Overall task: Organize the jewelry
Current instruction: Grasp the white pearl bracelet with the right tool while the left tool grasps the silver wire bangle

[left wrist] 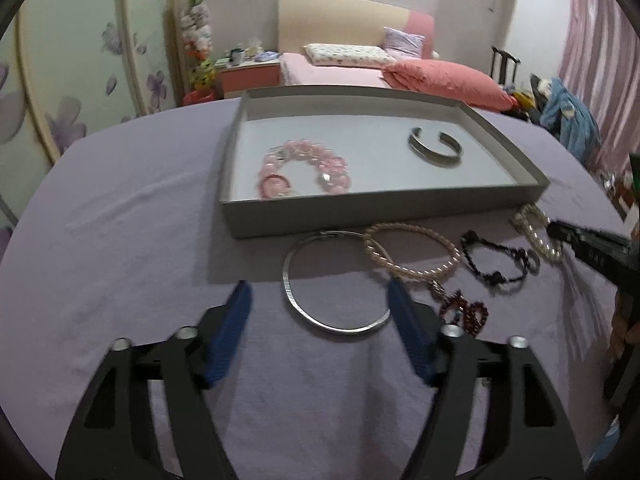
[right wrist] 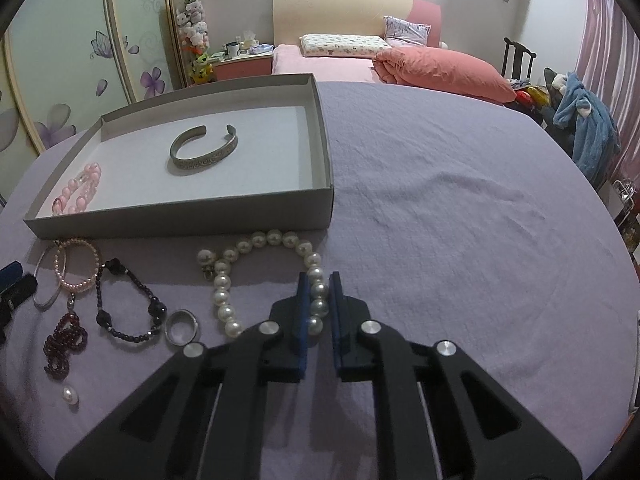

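Observation:
A grey shallow box [left wrist: 360, 224] [right wrist: 180, 220] lies on the purple cloth. In it are a pink bead bracelet [left wrist: 304, 172] [right wrist: 78, 192] and a silver cuff [left wrist: 434, 146] [right wrist: 204, 154]. My left gripper [left wrist: 320, 292] is open above a thin silver bangle [left wrist: 320, 308]. My right gripper [right wrist: 319, 280] is shut on one side of the white pearl bracelet [right wrist: 256, 272], which lies on the cloth; it shows in the left wrist view [left wrist: 536, 232] too. Beside it lie a pink pearl bracelet [left wrist: 412, 252] [right wrist: 76, 266] and a black bead bracelet [left wrist: 496, 258] [right wrist: 128, 304].
A dark red bead strand [right wrist: 62, 344] with a loose pearl drop [right wrist: 70, 395] and a silver ring [right wrist: 182, 327] lie at the front left. Purple cloth [right wrist: 460, 220] stretches to the right. A bed [right wrist: 360, 64] stands behind.

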